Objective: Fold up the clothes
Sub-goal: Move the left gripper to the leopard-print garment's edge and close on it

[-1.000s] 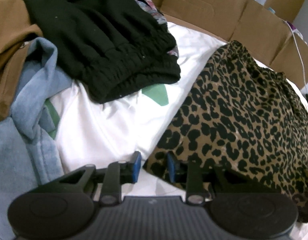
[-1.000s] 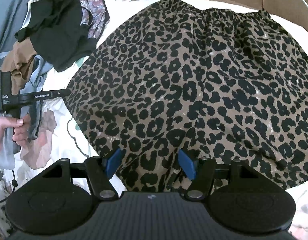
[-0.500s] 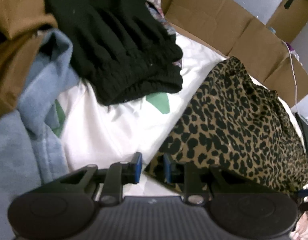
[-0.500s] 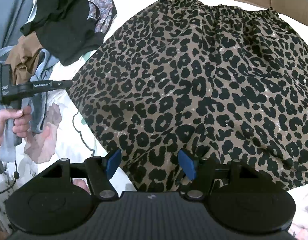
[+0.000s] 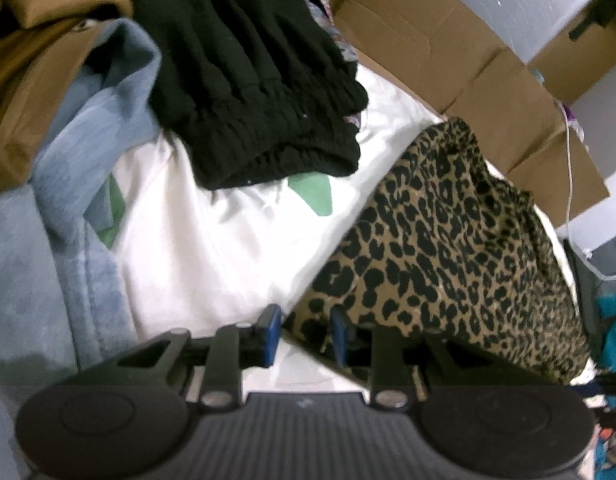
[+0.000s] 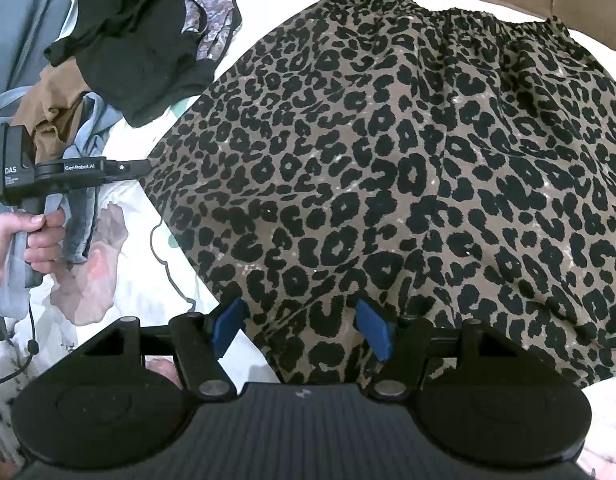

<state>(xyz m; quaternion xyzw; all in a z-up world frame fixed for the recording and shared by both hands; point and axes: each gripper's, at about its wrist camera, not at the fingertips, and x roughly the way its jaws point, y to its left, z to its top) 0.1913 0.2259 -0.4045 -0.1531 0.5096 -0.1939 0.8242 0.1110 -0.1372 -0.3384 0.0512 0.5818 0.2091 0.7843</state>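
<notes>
A leopard-print skirt (image 6: pixel 388 160) lies spread on the white bedding, its elastic waistband (image 6: pixel 468 16) at the far side. My right gripper (image 6: pixel 299 326) hovers over the near hem. It is open wide, with the hem under the gap between its blue pads. My left gripper (image 5: pixel 305 334) is at the skirt's (image 5: pixel 448 248) left corner. Its jaws are narrow and opening, and the corner of the fabric lies between the pads without being squeezed. In the right wrist view a hand (image 6: pixel 31 236) holds that left gripper (image 6: pixel 145 166) with its tip at the skirt's edge.
A pile of clothes lies left of the skirt: a black garment (image 5: pixel 247 80), a light blue one (image 5: pixel 67 200) and a brown one (image 5: pixel 27 60). Cardboard boxes (image 5: pixel 448 40) line the far edge. A white cable (image 5: pixel 570 168) hangs at the right. Printed white bedding (image 5: pixel 211 240) shows between the pile and the skirt.
My left gripper has rolled and shifted a little at the skirt's corner. Its jaws narrowed, then widened slightly. The right gripper and the skirt have stayed put.
</notes>
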